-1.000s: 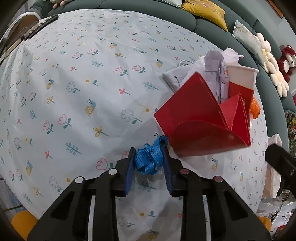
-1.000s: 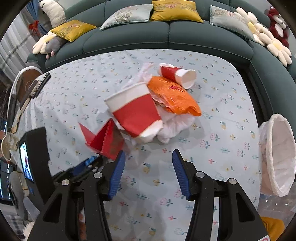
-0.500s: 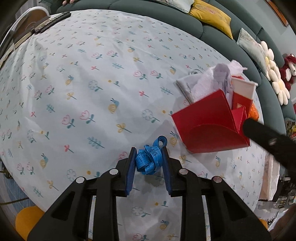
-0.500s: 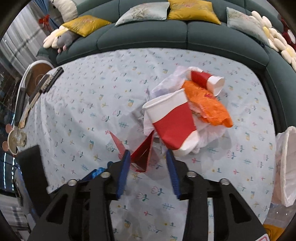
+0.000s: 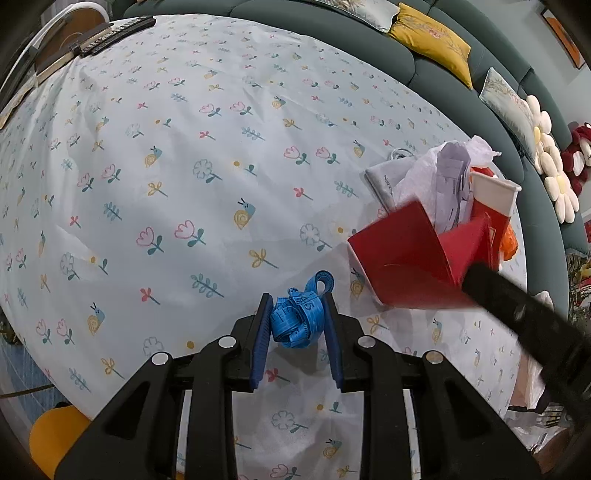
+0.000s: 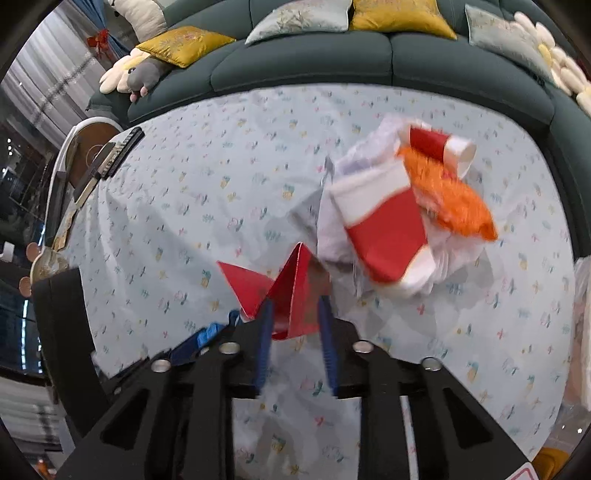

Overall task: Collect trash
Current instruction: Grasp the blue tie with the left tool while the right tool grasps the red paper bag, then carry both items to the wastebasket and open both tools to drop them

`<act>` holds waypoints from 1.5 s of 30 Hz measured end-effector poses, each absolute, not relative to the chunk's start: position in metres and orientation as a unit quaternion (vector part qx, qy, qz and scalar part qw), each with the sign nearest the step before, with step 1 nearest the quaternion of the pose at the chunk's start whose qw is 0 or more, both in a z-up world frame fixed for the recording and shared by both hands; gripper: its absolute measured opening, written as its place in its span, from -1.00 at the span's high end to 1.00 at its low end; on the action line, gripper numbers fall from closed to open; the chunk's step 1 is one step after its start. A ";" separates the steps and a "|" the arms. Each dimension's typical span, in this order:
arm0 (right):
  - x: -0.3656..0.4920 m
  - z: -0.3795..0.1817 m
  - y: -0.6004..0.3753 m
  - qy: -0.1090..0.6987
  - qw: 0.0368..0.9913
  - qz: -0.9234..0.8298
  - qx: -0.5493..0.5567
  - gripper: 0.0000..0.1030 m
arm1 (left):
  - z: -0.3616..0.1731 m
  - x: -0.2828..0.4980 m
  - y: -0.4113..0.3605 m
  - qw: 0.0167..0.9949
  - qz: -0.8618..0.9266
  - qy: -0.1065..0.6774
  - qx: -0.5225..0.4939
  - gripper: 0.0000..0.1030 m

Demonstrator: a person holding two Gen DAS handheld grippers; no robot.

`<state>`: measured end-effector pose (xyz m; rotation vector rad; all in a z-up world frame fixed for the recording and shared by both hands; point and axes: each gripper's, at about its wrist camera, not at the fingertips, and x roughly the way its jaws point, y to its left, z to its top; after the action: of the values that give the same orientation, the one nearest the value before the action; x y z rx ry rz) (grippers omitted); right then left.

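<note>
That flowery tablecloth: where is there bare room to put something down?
Bare: the cloth from the trash pile to the remote at the far edge, and the strip beside the white bag. Crowded: around the red paper and cups.

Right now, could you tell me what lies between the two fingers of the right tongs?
In the right wrist view, a fold of the red paper sits between the right tongs' fingers.

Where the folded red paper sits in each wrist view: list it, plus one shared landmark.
Left wrist view: folded red paper at right of centre, on the tablecloth, beside the right claw's dark arm.
Right wrist view: folded red paper at lower centre, between the right claw fingers.
Shared landmark: the big red-and-white paper cup just behind the paper.
</note>
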<state>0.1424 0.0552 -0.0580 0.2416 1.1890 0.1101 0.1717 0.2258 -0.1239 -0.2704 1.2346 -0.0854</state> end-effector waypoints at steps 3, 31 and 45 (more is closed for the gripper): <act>0.135 -0.063 0.055 0.562 0.818 0.051 0.112 0.65 | -0.125 0.170 0.224 0.805 -0.040 0.578 -0.126 0.50; 0.066 0.022 -0.053 0.467 0.868 0.007 0.168 0.97 | -0.041 0.132 0.121 0.844 -0.107 0.524 -0.051 0.50; -0.012 0.042 -0.206 0.410 0.876 -0.103 0.231 0.97 | -0.005 0.083 -0.035 0.841 -0.215 0.496 0.037 0.49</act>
<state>-0.0121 -0.2061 0.0420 0.4810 0.8552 -0.2159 0.0828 -0.0350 -0.0047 0.0776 1.0474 -0.4552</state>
